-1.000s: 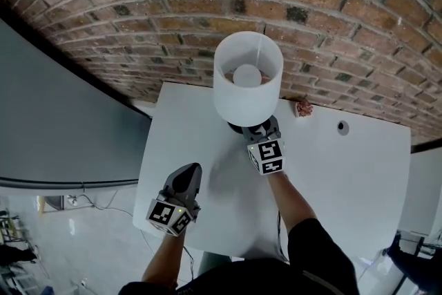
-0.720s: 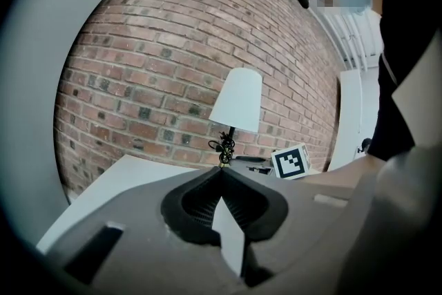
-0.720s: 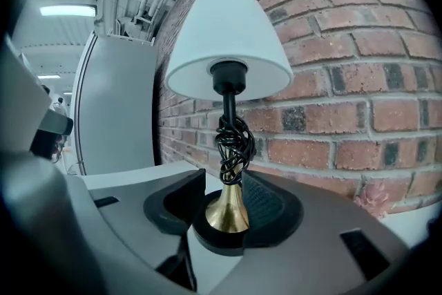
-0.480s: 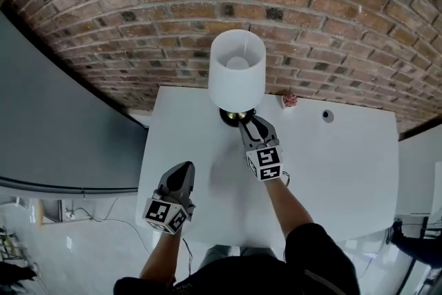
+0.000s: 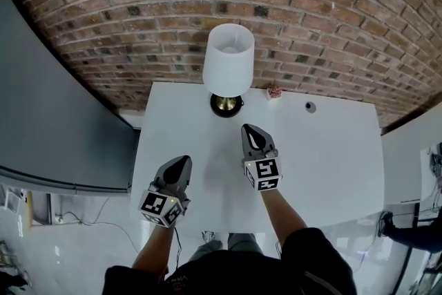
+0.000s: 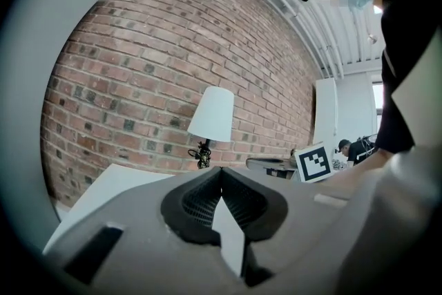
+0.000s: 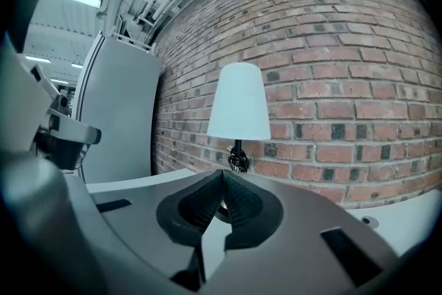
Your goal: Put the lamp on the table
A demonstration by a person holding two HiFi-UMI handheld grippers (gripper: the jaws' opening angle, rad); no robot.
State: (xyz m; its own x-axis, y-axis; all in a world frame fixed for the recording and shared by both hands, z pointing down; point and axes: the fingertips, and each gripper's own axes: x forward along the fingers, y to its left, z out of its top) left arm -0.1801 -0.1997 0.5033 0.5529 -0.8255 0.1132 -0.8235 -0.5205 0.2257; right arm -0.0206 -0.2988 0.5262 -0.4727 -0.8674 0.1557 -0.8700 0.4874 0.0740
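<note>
1. Lamp position. The table lamp (image 5: 228, 60) stands upright on the white table (image 5: 331, 148), at the middle of the table's far edge. Its round dark base (image 5: 226, 105) rests flat on the table surface. The white shade sits level above the base. No gripper touches the lamp.

2. Left gripper. The left gripper (image 5: 181, 166) is over the near left part of the table and points toward the far edge. In the left gripper view, the ribbed pads (image 6: 207, 193) meet at their tips. The jaws are fully together and nothing is between them.

3. Right gripper. The right gripper (image 5: 251, 132) is over the centre of the table, between the near edge and the lamp base, and is apart from the base. In the right gripper view, the jaws are closed tip to tip and hold nothing.

4. Other items. A small pinkish object (image 5: 274, 91), too small to identify, lies on the table's far edge. A small round dark fitting (image 5: 310, 107) is set in the table top near the far right. A brick wall (image 5: 138, 10) rises behind the table's far edge. A grey panel (image 5: 48, 114) stands off the table's left side.
</note>
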